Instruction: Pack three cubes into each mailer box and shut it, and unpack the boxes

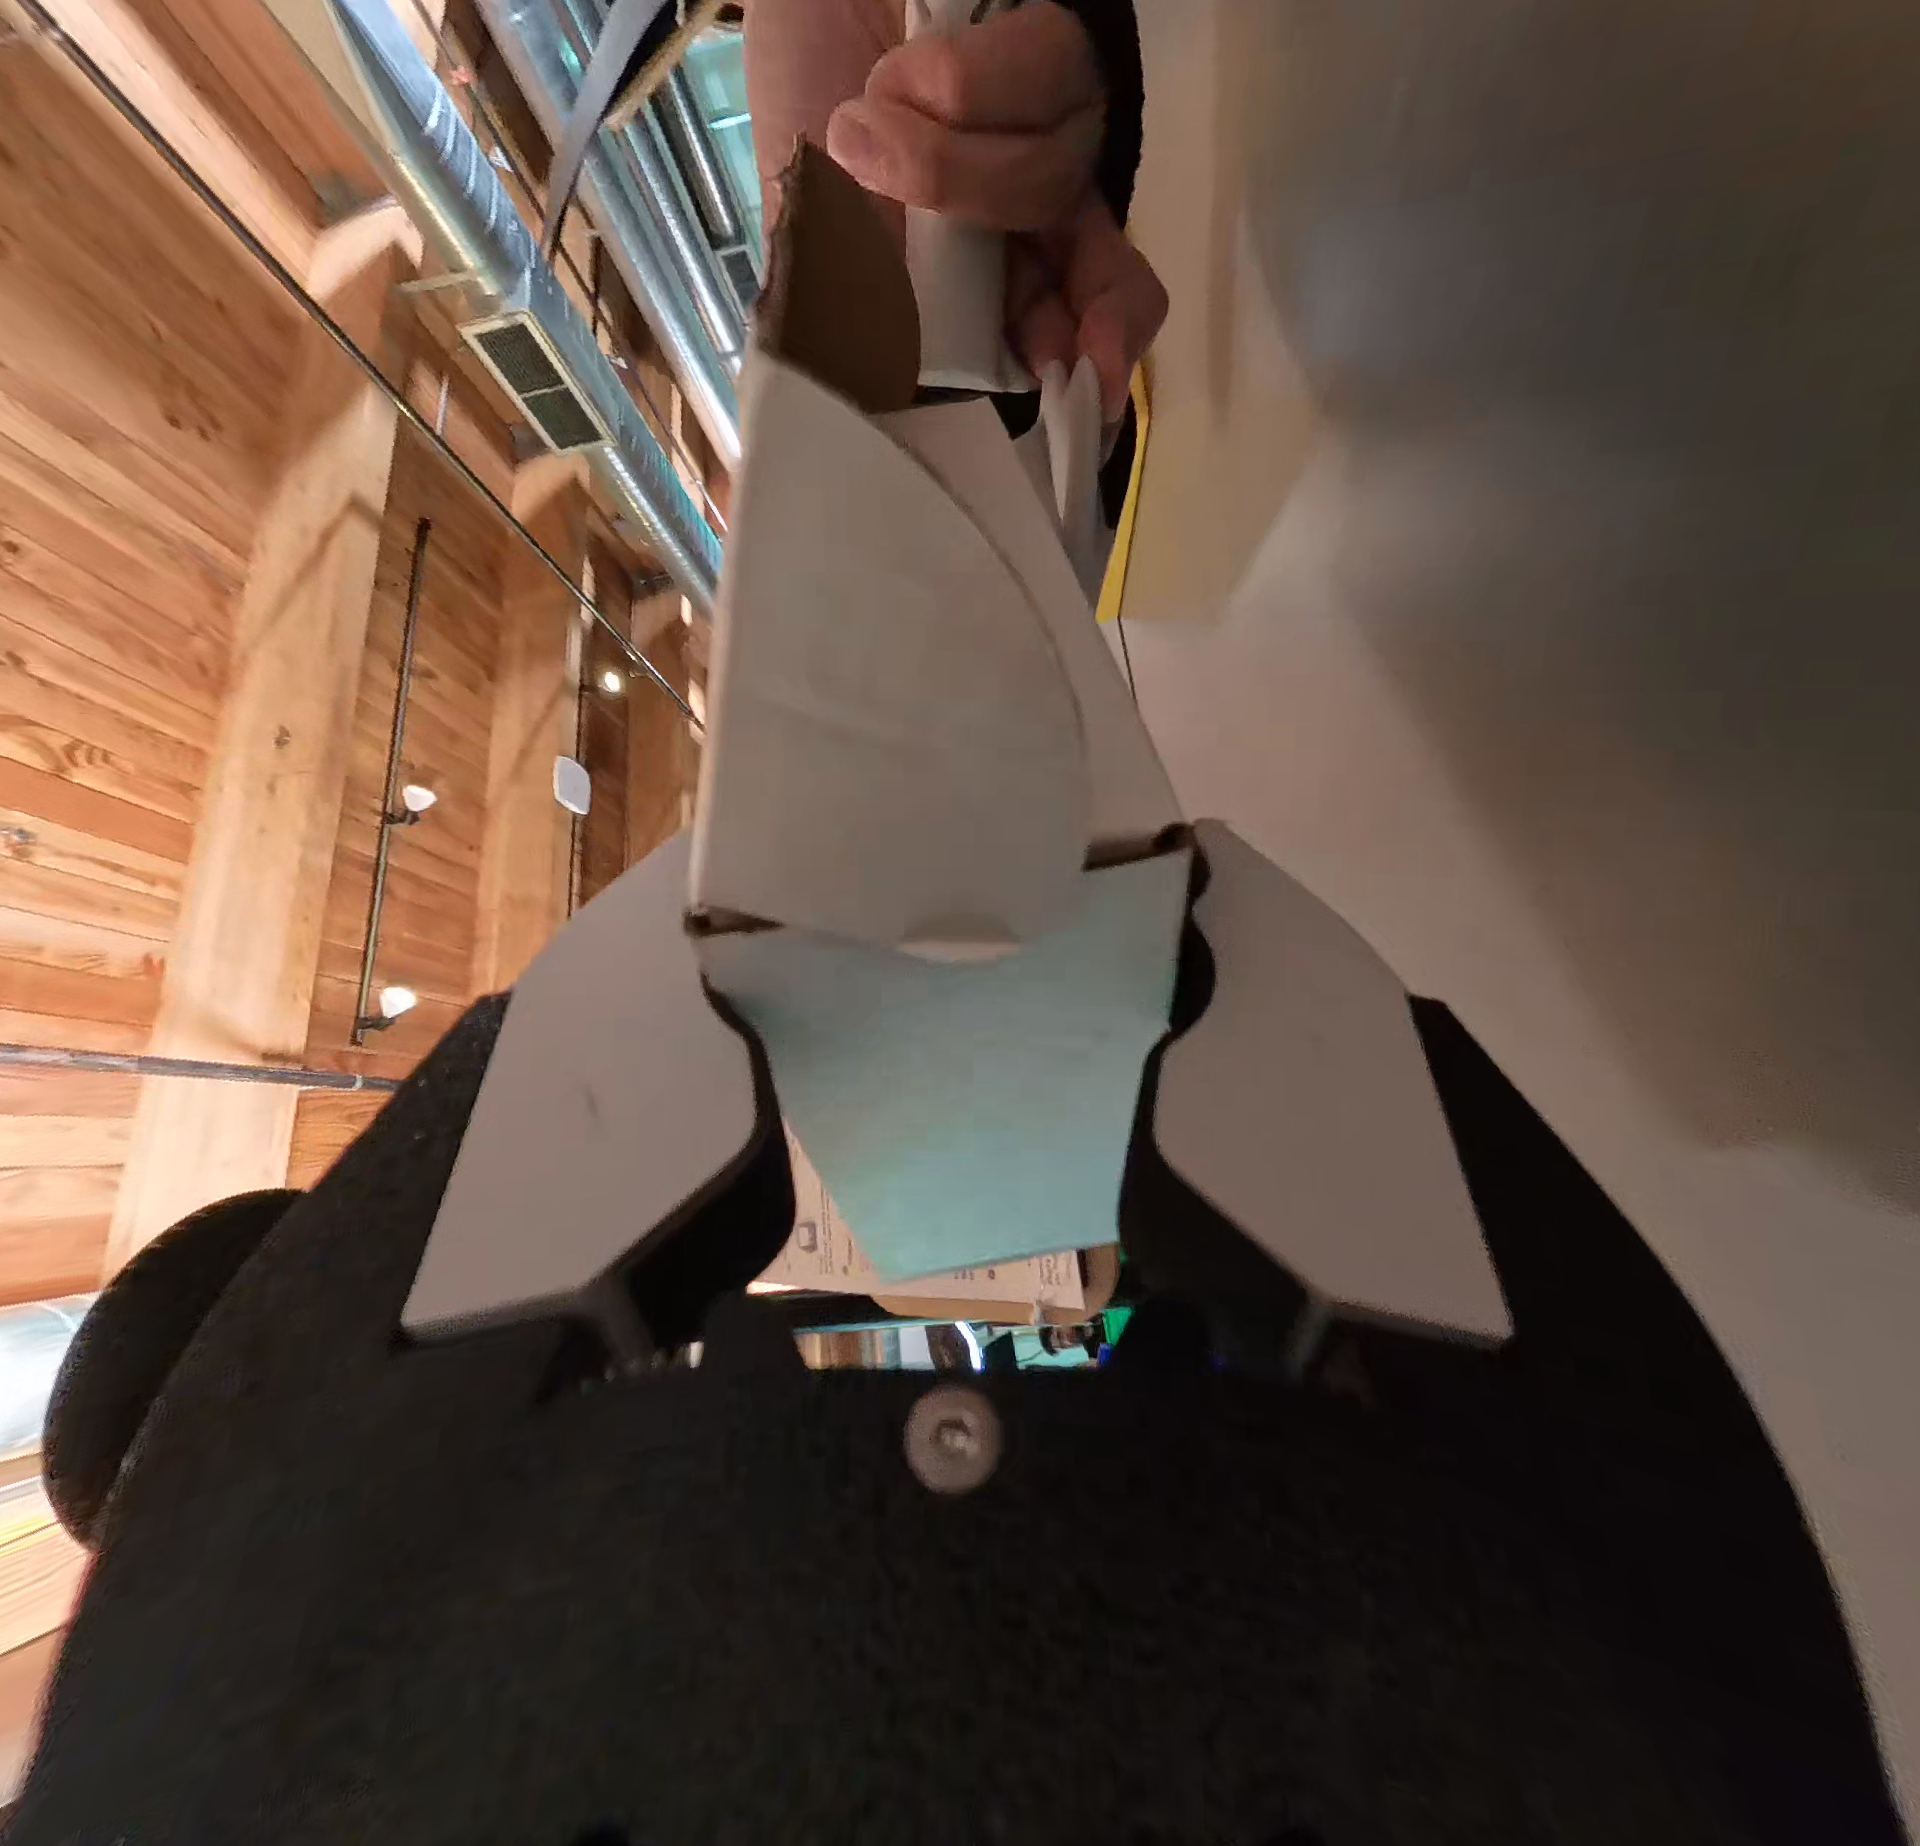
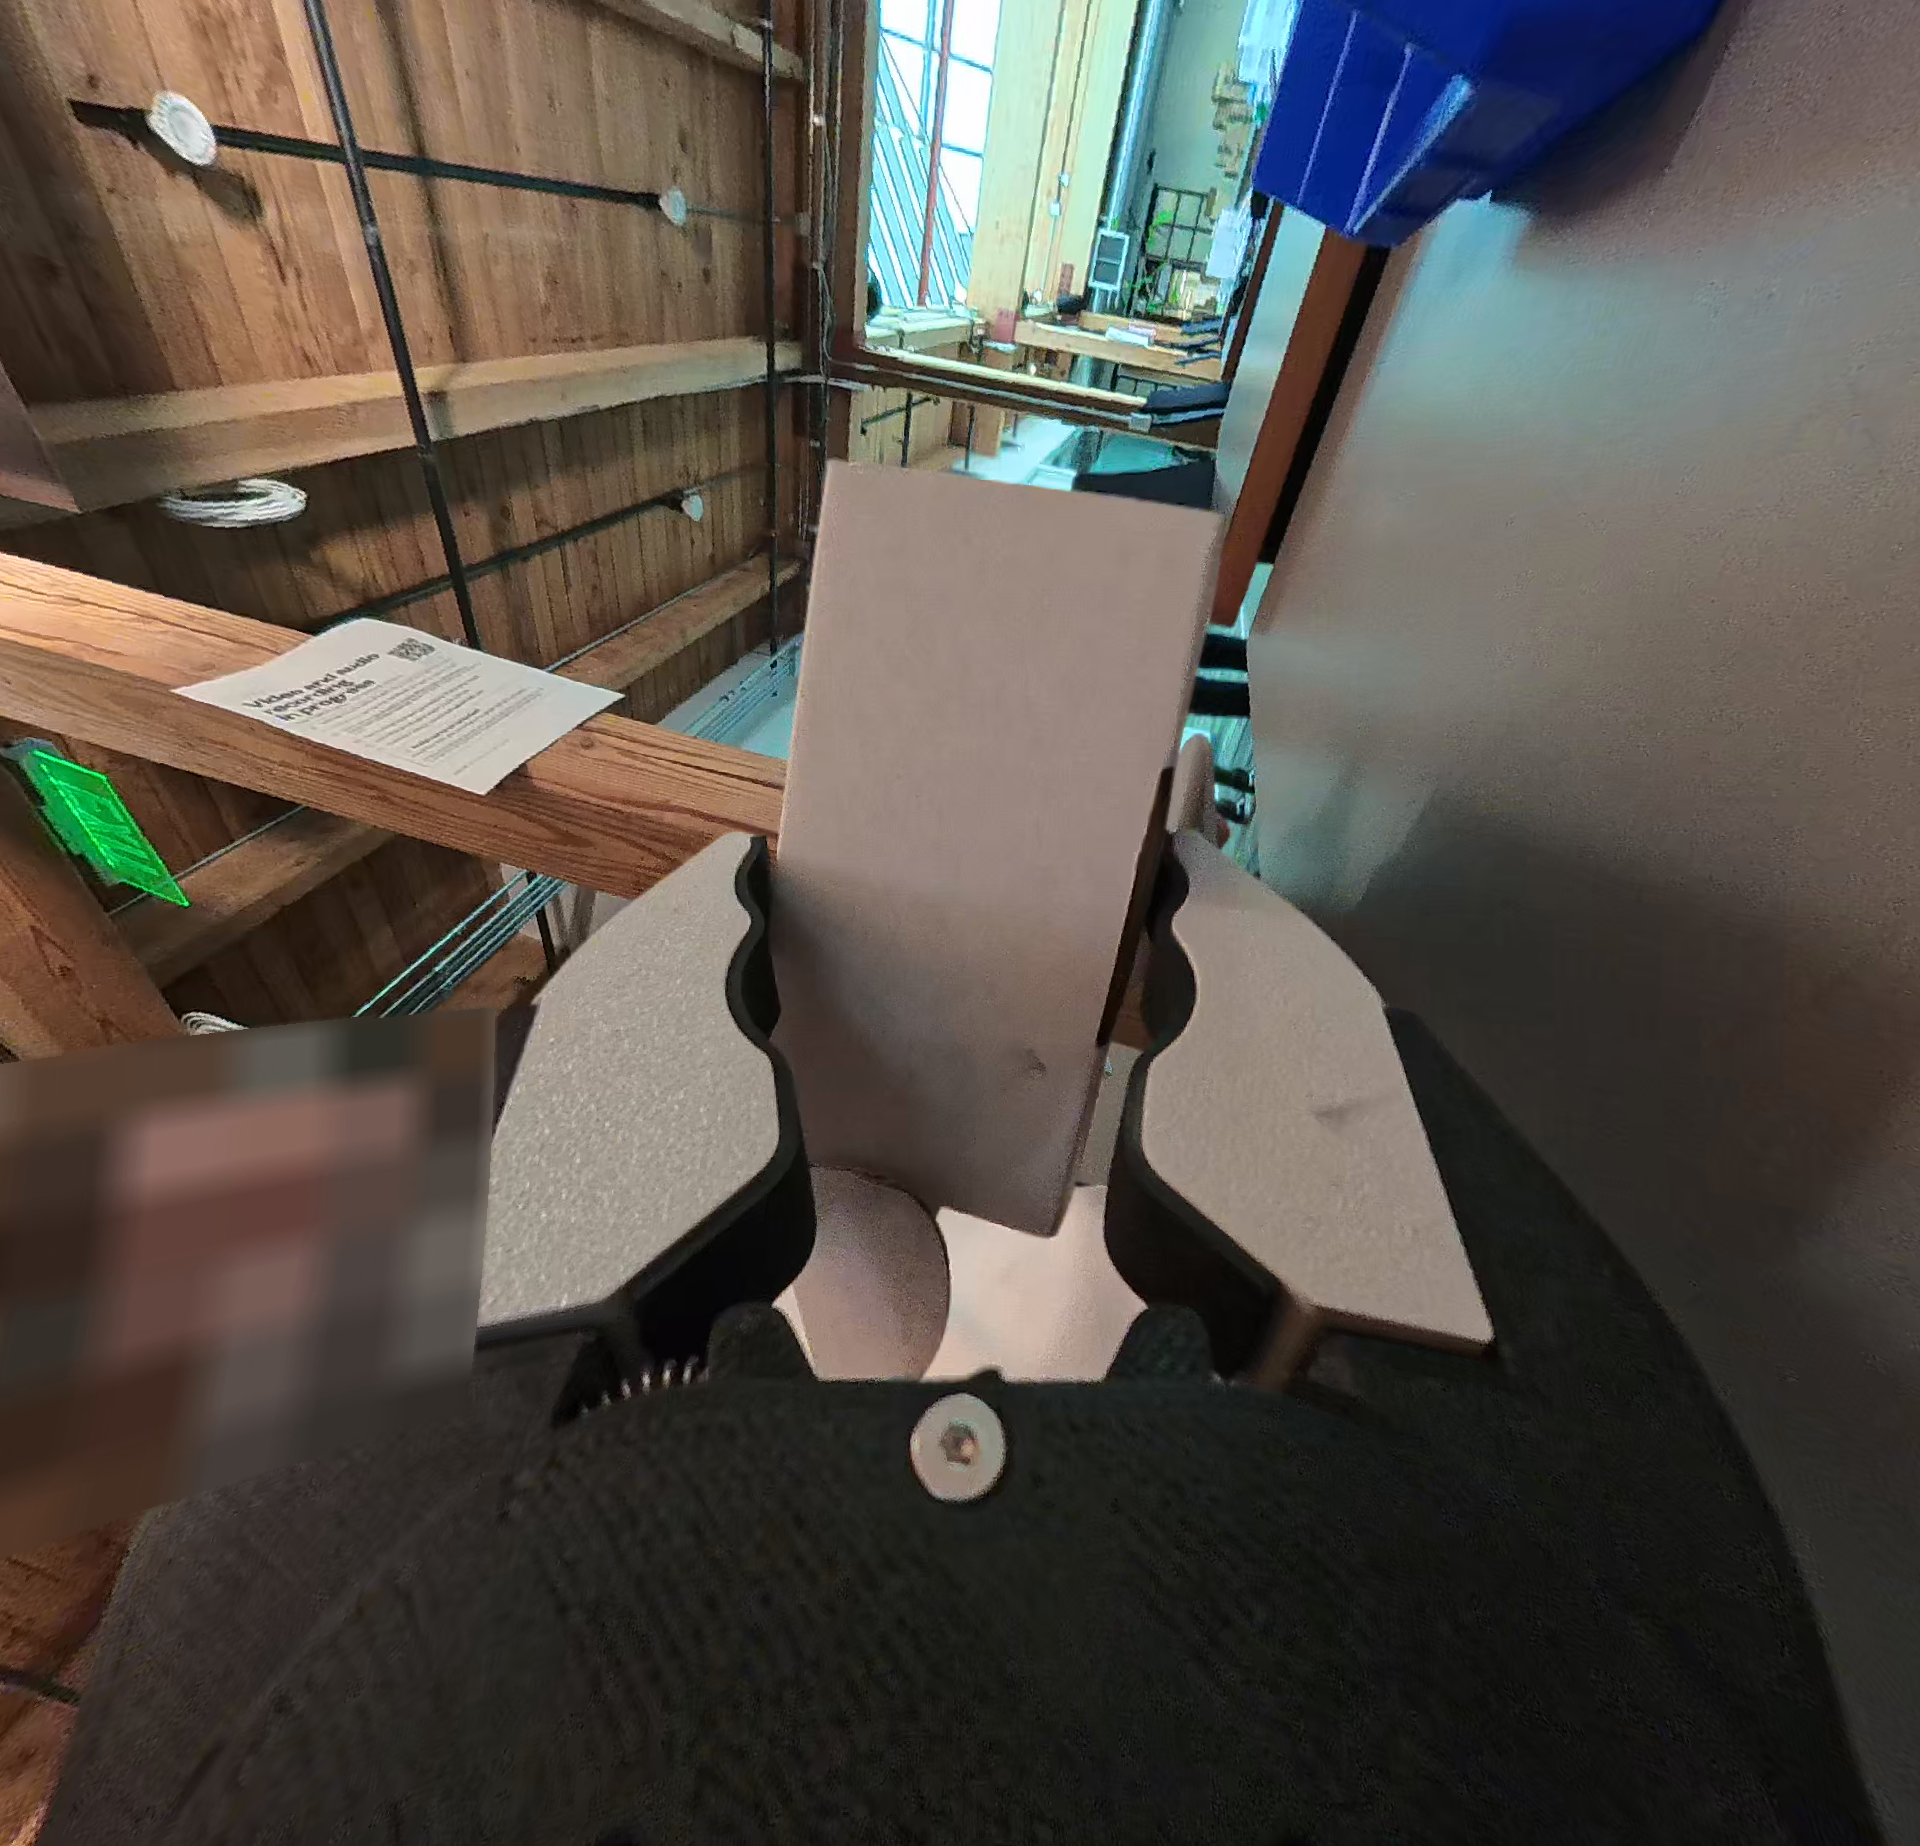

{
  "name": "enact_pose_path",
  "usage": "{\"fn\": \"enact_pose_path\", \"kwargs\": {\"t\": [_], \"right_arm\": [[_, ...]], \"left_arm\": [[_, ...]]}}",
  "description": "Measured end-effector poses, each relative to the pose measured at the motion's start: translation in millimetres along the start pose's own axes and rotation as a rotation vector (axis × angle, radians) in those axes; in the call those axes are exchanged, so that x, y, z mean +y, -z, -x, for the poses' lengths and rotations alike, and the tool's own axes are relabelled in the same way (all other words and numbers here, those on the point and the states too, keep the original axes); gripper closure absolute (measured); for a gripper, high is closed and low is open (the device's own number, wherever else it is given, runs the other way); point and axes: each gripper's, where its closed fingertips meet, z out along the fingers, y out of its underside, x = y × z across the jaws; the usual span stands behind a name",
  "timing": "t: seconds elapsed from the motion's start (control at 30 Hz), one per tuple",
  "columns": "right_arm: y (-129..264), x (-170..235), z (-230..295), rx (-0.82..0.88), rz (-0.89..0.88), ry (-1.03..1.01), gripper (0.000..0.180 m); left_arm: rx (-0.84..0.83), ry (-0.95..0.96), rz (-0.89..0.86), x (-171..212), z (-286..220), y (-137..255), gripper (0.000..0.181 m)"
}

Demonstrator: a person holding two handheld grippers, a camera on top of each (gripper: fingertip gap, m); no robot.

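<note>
Left wrist view looks steeply up at wooden ceiling boards and a duct [image 1: 540, 269], with the left gripper [image 1: 940, 923] clamped across the near end of a white mailer box [image 1: 883, 716]. A pale blue panel [image 1: 966, 1100] of that box fills the gap between its 2 fingers. The box's long axis runs straight away from this gripper, up the frame, towards a hand [image 1: 987, 123] at the far end; the far flap shows a brown inner face.

Right wrist view shows the right gripper [image 2: 961, 955] closed on the sides of a plain white box panel [image 2: 987, 809], which stands upright between its fingers and reaches forward along them. A blue bin [image 2: 1455, 61] sits at the upper right, and a printed sheet [image 2: 405, 700] lies on a wooden beam at left.

No cubes are visible in either view, and I cannot tell whether the box is full or empty. Whether both grippers hold the same box is likely but not certain. Judging by this, the box is held off the surface, each gripper gripping along its length, so any opening or closing of the flap depends on 1 gripper holding steady while the other lets go.
</note>
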Motion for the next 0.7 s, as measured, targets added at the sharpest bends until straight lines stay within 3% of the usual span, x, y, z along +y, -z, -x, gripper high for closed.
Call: {"fn": "enact_pose_path", "kwargs": {"t": [0.1,0.17,0.27,0.33,0.4,0.53,0.7], "right_arm": [[10,-4,1,0.007,-0.014,0.017,0.109],[21,-10,8,0.012,-0.049,0.092,0.105],[48,-26,27,0.070,-0.148,0.277,0.088],[64,-35,47,0.137,-0.255,0.429,0.084],[68,-28,61,0.244,-0.268,0.643,0.082],[71,-19,52,0.577,-0.212,1.023,0.084],[73,-19,42,0.697,-0.223,1.153,0.124]], "left_arm": [[0.043,0.113,0.021,1,3,-5,0.106],[0.067,0.310,0.015,4,9,-6,0.106],[0.154,0.811,-0.023,10,17,-7,0.107],[0.249,1.216,-0.085,14,21,-8,0.107],[0.331,1.465,-0.133,22,18,-11,0.108],[0.512,1.556,-0.144,25,-14,-20,0.108],[0.617,1.575,-0.154,17,-40,-28,0.108]]}}
